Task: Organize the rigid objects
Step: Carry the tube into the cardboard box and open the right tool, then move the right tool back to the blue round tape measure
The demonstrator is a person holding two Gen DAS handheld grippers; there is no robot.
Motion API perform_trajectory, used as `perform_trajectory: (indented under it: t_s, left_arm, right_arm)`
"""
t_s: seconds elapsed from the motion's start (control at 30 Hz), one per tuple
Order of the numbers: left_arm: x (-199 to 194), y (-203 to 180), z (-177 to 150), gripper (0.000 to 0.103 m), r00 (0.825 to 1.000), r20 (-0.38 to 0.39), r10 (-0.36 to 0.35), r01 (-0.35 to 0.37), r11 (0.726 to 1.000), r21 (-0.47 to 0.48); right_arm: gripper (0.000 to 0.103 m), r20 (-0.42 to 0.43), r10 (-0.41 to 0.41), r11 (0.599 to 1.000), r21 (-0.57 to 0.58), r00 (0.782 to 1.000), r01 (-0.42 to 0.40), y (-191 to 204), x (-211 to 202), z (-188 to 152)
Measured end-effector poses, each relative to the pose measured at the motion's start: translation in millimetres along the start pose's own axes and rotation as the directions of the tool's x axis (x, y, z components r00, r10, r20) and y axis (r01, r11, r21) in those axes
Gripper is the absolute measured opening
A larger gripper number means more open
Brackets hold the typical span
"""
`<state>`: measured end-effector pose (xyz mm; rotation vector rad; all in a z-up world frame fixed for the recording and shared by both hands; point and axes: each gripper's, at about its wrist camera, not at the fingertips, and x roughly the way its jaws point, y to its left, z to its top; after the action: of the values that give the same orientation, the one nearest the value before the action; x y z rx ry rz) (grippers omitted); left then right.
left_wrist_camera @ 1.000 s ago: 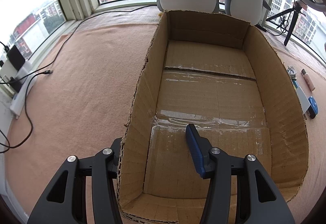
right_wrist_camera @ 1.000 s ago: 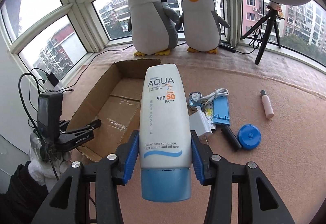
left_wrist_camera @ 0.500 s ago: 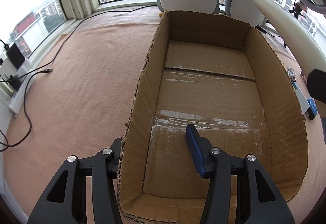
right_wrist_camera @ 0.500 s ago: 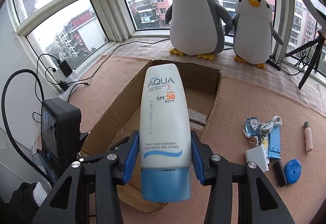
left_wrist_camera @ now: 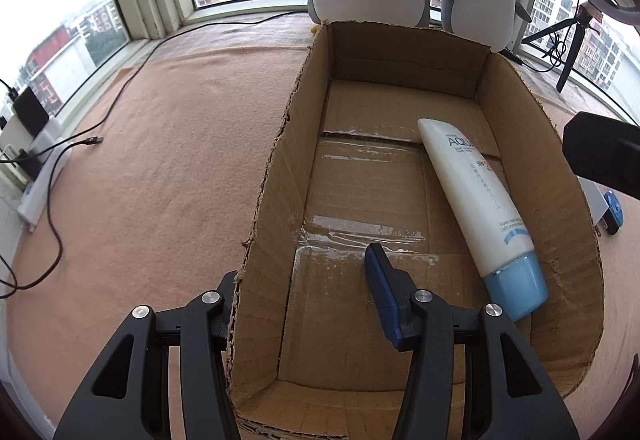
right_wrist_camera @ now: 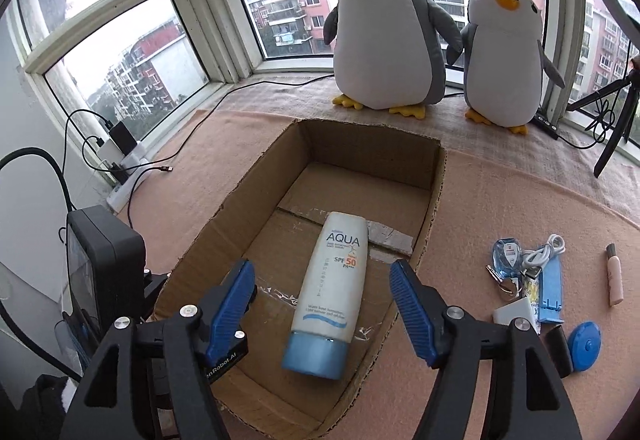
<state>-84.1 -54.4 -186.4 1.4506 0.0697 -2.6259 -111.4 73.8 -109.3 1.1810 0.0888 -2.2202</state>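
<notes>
Right wrist view looks down on the open brown cardboard box, used here as the landmark. Inside it, lying flat on the taped floor near the right wall, is the white sunscreen tube with a pale blue cap, cap toward the camera. The right gripper hovers above the box with its blue-padded fingers spread wide and touching nothing.

Left wrist view shows the left gripper straddling the box's left wall: one finger is inside, its blue pad visible, the other is outside and hidden by the cardboard. The fingers look set apart around the wall, but whether they actually pinch it I cannot tell.

Outside the box, to its right on the pink blanket-covered tabletop, wait a white charger block, a blue plastic stand, a coiled white cable, a blue key fob, a round blue tape measure, a small black cylinder and a slim pink tube. Two plush penguins sit beyond the far end.

Risks, as I judge them: those small items lie packed and overlapping, so one grasp could drag the cable and fob along or knock the tape measure rolling. If the left gripper lets the wall go, the light box may slide when something drops in.
</notes>
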Motion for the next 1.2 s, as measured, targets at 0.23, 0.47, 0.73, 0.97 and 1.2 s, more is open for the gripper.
perform_trajectory:
  t_s: [0.23,0.47,0.73,0.97,1.2]
  left_arm:
    - [0,0,0,0.051,1.0,0.002,0.0,0.0,1.0,0.001]
    - [0,-1,0,0.051,1.0,0.002,0.002,-0.002,1.0,0.004]
    - [1,0,0,0.051,1.0,0.002,0.006,-0.006,1.0,0.009]
    - [1,0,0,0.052,1.0,0.002,0.007,-0.007,1.0,0.011]
    - [1,1,-1,0.052,1.0,0.002,0.009,-0.009,1.0,0.014]
  right_arm:
    - [0.066,0.014,-0.017,0.999,0.033,1.0,0.017,-12,-9,-2]
    - [0.066,0.046,-0.062,0.997,0.059,0.997,0.059,-35,-28,-11]
    - [0.066,0.089,-0.151,0.984,0.108,0.984,0.142,-82,-58,-28]
    - [0.066,0.039,-0.262,0.943,0.225,0.964,0.247,-146,-72,-55]
    - [0.066,-0.049,-0.319,0.899,0.3,0.946,0.319,-200,-65,-70]
